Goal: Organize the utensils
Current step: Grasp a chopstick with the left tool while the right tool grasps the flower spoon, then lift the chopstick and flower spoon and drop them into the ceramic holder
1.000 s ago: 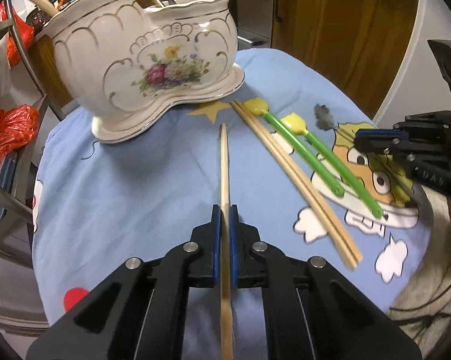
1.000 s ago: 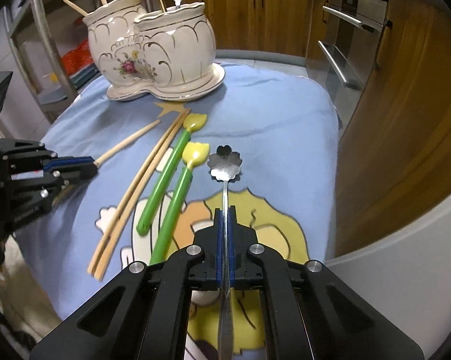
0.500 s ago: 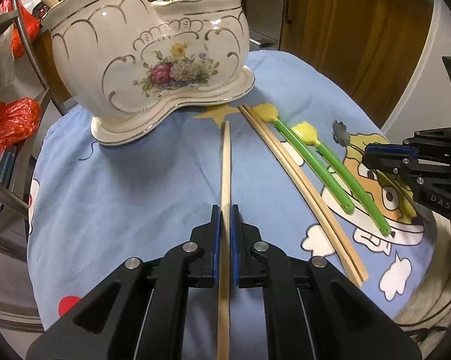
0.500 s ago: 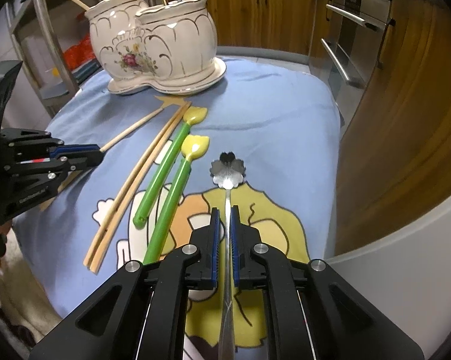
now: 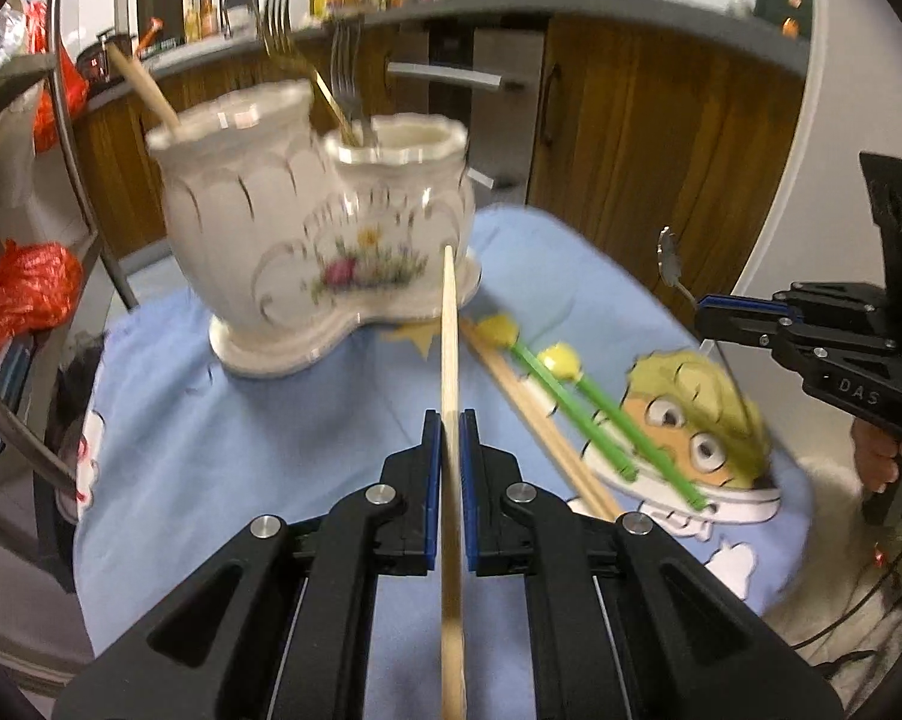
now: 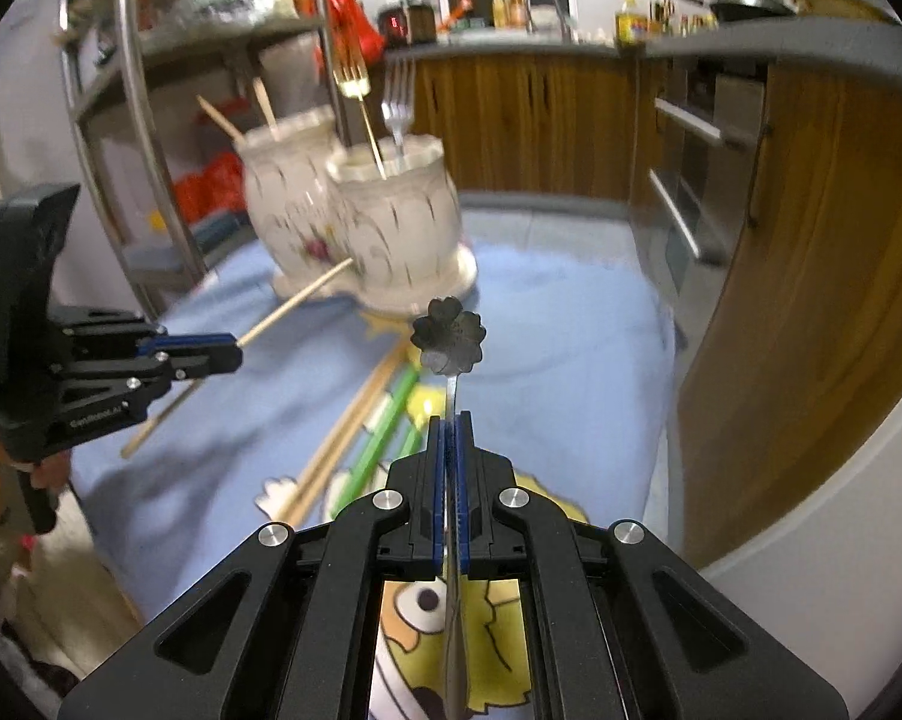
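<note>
One wooden chopstick (image 5: 449, 360) is clamped between the fingers of the left gripper (image 5: 450, 450); it is pale, plain and thin, raised off the surface with its tip pointing at the holder. One metal spoon (image 6: 449, 339), with a dark flower-shaped bowl and a slim handle, is pinched between the fingers of the right gripper (image 6: 449, 450) and held above the cloth. On the surface lie two more wooden chopsticks (image 5: 535, 420), side by side and touching, and just beside them two green sticks with yellow tips (image 5: 577, 408). Beyond them stands one white ceramic holder (image 5: 307, 240) with gold trim, a flower motif and two compartments: the near one holds two forks (image 5: 343, 84), one gold and one silver; the far one holds two wooden sticks (image 6: 235, 114). A blue cartoon-print cloth (image 5: 241, 432) covers the surface.
</note>
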Motion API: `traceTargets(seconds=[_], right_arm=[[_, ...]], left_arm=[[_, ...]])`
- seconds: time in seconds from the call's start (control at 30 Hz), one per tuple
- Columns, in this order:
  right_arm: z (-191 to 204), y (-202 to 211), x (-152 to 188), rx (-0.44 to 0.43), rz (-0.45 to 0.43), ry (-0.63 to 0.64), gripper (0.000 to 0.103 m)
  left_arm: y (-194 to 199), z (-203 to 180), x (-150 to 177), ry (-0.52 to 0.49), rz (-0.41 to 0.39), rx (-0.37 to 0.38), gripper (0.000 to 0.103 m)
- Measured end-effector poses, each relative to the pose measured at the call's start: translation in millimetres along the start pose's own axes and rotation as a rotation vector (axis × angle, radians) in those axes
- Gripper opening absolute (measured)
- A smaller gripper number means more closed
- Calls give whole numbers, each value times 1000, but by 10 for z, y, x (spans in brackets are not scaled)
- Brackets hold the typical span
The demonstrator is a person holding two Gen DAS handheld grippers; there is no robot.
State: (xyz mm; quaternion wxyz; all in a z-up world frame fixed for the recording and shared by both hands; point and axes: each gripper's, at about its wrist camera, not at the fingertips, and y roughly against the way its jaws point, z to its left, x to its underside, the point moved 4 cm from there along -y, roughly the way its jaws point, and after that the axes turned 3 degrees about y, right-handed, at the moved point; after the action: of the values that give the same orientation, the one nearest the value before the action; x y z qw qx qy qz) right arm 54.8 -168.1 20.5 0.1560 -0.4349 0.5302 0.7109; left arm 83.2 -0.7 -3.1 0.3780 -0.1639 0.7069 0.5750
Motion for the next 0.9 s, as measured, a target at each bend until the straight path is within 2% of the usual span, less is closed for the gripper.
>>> traceTargets(seconds=[0.13,0.3,0.47,0.63,0.77,0.9], right_arm=[[59,242,-106,-27,-137,22,4],[107,402,-240,-35,-242,42,3],[182,434,-342,-43,-280,64,2],[227,406,-432,-53,-281,57,2],[245,433,-625,-54,-313,57,2],[228,441,-883,-52,-346,45,2]], left_arm=[[191,-34,-91,-4,-75,18,6],[327,-45,-167,-4,-162,39,6],[369,-69,-223,3,-235,44,6],[382,-18,-304,33,-289,59,6],[488,60,-511,70,-404,81,6],[569,172,-852,95,-512,64,6]])
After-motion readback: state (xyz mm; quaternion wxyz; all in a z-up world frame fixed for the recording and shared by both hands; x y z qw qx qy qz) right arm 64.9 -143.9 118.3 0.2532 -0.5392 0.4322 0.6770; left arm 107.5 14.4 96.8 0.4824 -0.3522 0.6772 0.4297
